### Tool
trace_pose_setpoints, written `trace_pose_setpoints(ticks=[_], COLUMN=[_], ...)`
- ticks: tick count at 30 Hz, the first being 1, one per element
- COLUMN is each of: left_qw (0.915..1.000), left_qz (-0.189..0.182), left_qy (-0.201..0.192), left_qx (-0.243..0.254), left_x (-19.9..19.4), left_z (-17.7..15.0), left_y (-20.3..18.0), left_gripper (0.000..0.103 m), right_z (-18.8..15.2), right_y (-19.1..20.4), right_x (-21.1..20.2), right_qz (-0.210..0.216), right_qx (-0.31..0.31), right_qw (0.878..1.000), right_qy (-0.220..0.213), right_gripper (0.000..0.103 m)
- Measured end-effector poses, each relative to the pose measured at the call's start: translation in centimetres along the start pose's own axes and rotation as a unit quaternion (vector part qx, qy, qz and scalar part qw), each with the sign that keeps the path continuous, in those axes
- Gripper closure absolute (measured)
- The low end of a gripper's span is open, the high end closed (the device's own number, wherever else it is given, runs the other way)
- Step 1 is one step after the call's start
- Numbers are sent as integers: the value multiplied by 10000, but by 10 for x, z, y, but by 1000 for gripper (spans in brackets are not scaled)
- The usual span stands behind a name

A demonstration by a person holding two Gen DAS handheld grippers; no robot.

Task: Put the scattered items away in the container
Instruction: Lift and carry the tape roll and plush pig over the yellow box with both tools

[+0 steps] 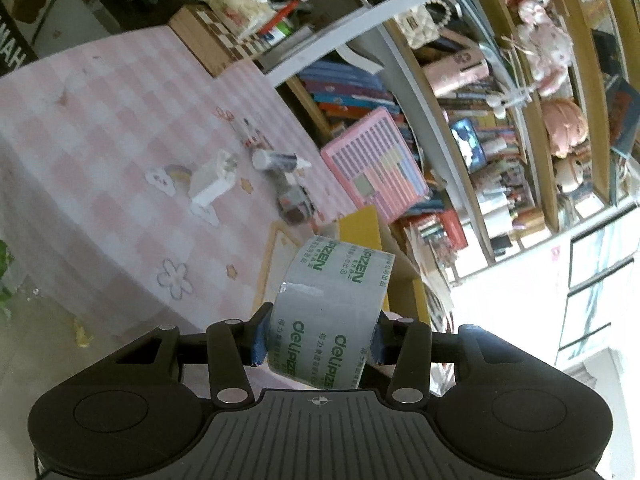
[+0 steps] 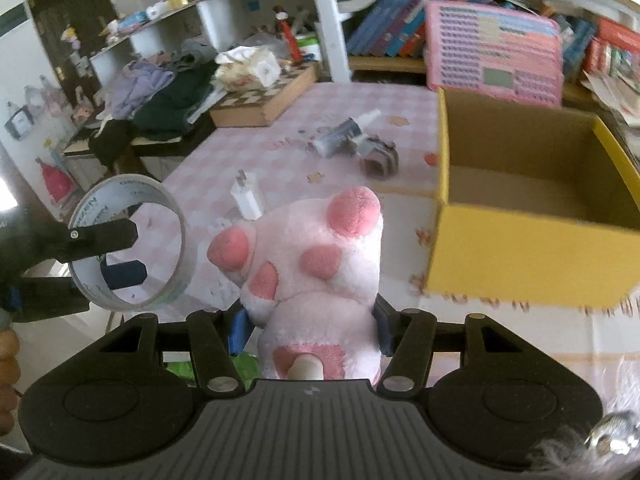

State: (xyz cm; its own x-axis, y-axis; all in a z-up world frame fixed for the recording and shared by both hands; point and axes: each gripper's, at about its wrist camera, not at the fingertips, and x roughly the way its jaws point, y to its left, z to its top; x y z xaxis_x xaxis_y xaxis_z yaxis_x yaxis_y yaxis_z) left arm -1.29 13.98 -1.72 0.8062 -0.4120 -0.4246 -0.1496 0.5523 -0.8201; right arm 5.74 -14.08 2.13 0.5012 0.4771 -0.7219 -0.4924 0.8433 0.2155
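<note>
A roll of clear tape with green print [image 1: 332, 312] is clamped across its width by my left gripper [image 1: 320, 336], which is shut on it. The right wrist view shows that same tape roll [image 2: 128, 244] and left gripper [image 2: 120, 254] at the left, above the table edge. My right gripper [image 2: 310, 328] is shut on a pink-and-white plush paw [image 2: 316, 264]. The open yellow cardboard box [image 2: 532, 256] stands just right of the plush, and I see nothing inside it. On the pink checked tablecloth [image 2: 248, 140] lie a white charger [image 2: 248, 196], a grey tube [image 2: 344, 132] and a small patterned roll [image 2: 378, 158].
A chessboard box [image 2: 264, 100] and a heap of clothes [image 2: 168, 92] sit at the table's far left. A pink toy board [image 2: 496, 52] leans against the bookshelf [image 2: 384, 32] behind the box. A person's fingers [image 2: 8, 364] show at the left edge.
</note>
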Motion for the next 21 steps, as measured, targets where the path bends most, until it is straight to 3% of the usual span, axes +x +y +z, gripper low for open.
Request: trace_pose_setpoints(ticks=[21], left_qw=[9938], left_qz=[-449], left_qy=[866], left_qx=[532], left_x=[35], left_z=[-25], left_y=[-36], left_gripper=[58], right_z=[-44], right_y=[-29], right_x=[-48], right_qz=[-726], right_qx=[768], right_qw=[9941], right_qy=[-233], right_gripper=[48])
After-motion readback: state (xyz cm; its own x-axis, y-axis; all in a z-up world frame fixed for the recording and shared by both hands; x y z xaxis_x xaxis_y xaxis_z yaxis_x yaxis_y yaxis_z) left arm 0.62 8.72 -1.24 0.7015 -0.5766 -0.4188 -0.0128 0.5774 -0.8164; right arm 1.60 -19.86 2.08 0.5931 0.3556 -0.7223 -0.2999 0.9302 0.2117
